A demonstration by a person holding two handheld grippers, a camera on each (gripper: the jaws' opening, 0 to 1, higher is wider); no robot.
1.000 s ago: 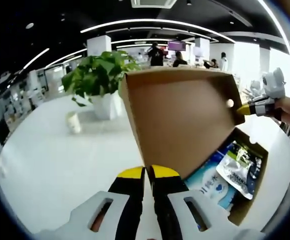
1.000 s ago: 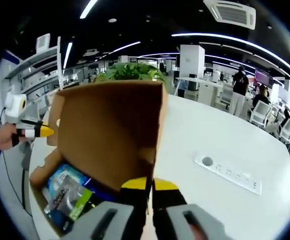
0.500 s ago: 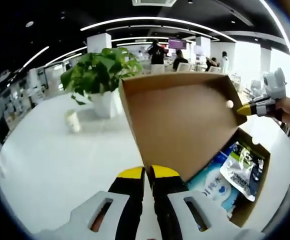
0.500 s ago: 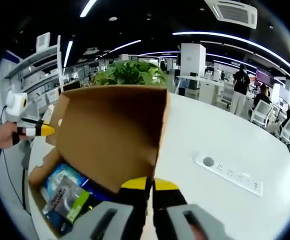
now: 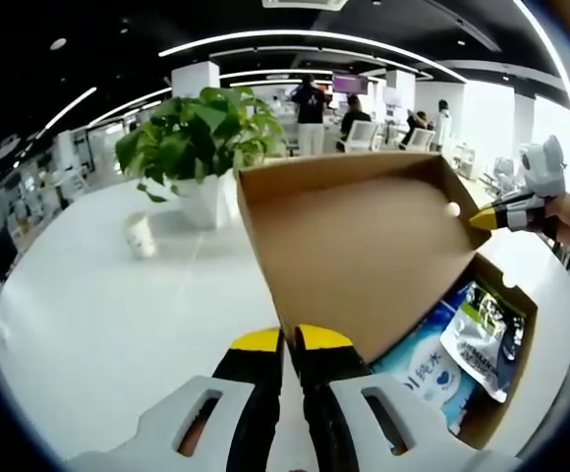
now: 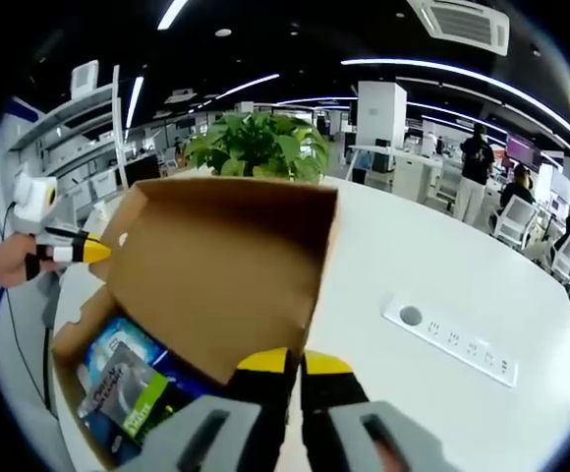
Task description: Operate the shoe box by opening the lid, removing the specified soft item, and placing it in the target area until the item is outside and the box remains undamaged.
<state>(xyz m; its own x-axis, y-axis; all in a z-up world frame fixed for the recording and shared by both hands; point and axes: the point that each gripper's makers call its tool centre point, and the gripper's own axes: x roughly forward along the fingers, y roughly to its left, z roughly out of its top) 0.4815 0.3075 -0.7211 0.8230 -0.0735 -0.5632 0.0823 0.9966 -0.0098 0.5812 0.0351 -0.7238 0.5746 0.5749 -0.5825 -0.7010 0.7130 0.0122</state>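
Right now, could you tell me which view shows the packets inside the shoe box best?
The left gripper view: the blue-and-white packets lie open to sight below the raised lid. In the right gripper view the packets sit low, partly behind the lid.

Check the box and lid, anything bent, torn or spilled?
Nothing stands out. The lid is swung up and back, flat and untorn, each tool pinching a front corner of it. The packets sit inside the shoe box; nothing has spilled onto the white table.
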